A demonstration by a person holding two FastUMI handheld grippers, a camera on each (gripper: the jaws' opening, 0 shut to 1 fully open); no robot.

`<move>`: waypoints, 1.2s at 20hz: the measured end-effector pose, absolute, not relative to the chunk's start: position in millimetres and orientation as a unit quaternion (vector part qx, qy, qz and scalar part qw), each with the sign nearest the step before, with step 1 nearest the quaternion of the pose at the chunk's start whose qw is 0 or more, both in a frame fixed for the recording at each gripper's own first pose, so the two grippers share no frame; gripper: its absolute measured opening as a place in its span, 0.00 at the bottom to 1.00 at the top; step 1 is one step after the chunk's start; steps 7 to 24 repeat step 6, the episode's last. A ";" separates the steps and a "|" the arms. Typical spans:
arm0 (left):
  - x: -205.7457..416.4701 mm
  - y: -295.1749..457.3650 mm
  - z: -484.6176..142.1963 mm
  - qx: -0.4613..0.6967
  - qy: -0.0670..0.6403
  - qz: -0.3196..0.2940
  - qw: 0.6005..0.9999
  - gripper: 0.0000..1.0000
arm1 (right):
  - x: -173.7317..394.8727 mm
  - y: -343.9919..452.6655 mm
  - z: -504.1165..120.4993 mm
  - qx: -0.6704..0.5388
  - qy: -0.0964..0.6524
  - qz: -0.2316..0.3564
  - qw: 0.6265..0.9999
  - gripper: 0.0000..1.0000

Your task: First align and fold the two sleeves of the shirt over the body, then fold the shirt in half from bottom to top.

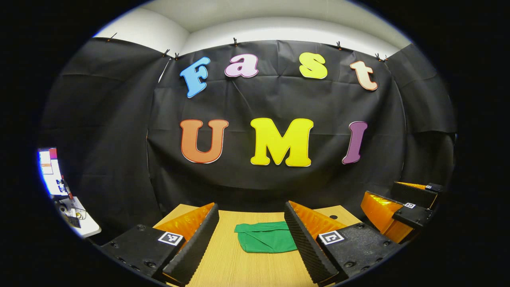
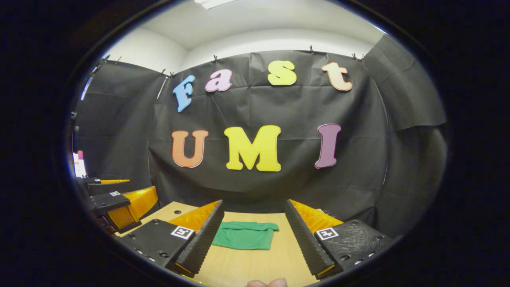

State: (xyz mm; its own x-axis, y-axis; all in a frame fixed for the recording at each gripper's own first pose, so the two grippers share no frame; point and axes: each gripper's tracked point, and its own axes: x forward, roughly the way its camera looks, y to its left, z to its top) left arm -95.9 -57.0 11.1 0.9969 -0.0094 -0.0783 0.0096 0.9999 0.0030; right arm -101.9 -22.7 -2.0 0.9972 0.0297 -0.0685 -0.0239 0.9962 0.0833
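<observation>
Shirt [image 1: 266, 238]: folded on my table [image 1: 239, 267], ahead between the left claw [image 1: 252, 233] fingers.
Claws: left and right [image 2: 254, 229] both wide apart, empty.
Sleeves: probably tucked in; I can't tell.

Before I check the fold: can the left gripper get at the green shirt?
Probably yes: the left gripper is open, and the folded green shirt lies ahead on bare wooden table, nothing between.
</observation>
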 end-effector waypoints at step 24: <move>-90.3 -56.2 9.8 0.003 0.045 0.006 0.999 1.00 | -89.9 -19.3 -7.7 0.046 0.041 0.024 0.998 0.96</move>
